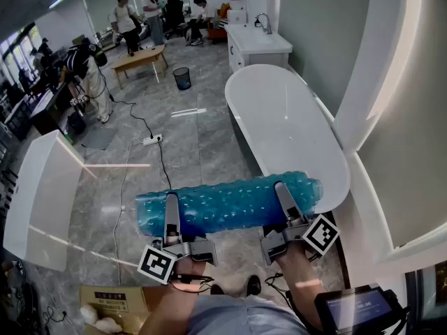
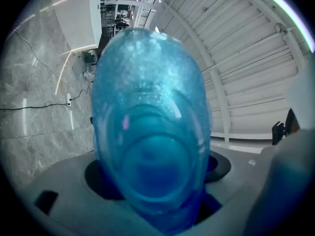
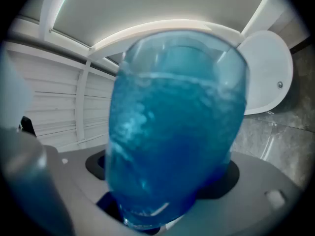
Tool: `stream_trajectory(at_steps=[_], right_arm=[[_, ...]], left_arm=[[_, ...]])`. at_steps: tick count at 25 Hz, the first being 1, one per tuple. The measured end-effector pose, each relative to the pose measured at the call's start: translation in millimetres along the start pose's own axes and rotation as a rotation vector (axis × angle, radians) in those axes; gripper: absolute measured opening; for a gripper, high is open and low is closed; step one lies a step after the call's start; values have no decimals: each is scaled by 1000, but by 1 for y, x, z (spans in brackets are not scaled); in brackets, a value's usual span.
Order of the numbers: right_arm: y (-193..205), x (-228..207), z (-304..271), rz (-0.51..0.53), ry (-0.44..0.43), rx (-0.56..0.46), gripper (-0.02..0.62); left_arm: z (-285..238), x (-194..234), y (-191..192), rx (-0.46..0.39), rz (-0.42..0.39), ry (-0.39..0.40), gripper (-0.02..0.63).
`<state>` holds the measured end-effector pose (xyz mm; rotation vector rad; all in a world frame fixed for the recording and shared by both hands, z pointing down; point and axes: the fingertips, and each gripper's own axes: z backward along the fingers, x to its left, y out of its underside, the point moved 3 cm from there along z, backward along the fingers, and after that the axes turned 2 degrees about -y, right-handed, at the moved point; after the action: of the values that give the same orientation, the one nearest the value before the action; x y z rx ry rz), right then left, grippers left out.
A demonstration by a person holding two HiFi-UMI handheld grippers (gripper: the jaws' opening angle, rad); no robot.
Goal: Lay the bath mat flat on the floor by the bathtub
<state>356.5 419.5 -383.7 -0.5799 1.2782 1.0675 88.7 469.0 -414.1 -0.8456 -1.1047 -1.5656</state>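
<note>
Hanging crosswise btw both tools, a rolled-up translucent blue bubble-textured plastic bath mat [image 1: 230, 202] sits above the grey marble-look tile floor [image 1: 202, 152]. In head view its right end overlaps the near rim of the white oval bathtub [image 1: 286, 128]. L gripper [image 1: 171, 202] clamps the roll near its left end, jaws wide around it. R gripper [image 1: 282, 192] pinches the right end likewise. Mat not yet unrolled.

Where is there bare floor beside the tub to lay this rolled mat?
Bare tile floor runs along the bathtub's left side, bordered leftward by the power strip and its cable. Crowded spots: under the rolled mat by the person's feet and the cardboard box, and the far end near the bin.
</note>
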Motion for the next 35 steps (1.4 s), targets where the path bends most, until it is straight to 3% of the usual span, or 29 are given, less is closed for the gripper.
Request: stream_trajectory(at_steps=[22, 27, 35], right_arm=[[-48, -41, -24, -31, 27, 42, 408], [-36, -61, -57, -53, 42, 59, 407], [-11, -104, -160, -27, 64, 57, 409]], left_arm=[[-36, 27, 46, -18, -4, -47, 376], [-56, 51, 29, -31, -11, -66, 376], [-131, 127, -25, -30, 27, -83, 374]])
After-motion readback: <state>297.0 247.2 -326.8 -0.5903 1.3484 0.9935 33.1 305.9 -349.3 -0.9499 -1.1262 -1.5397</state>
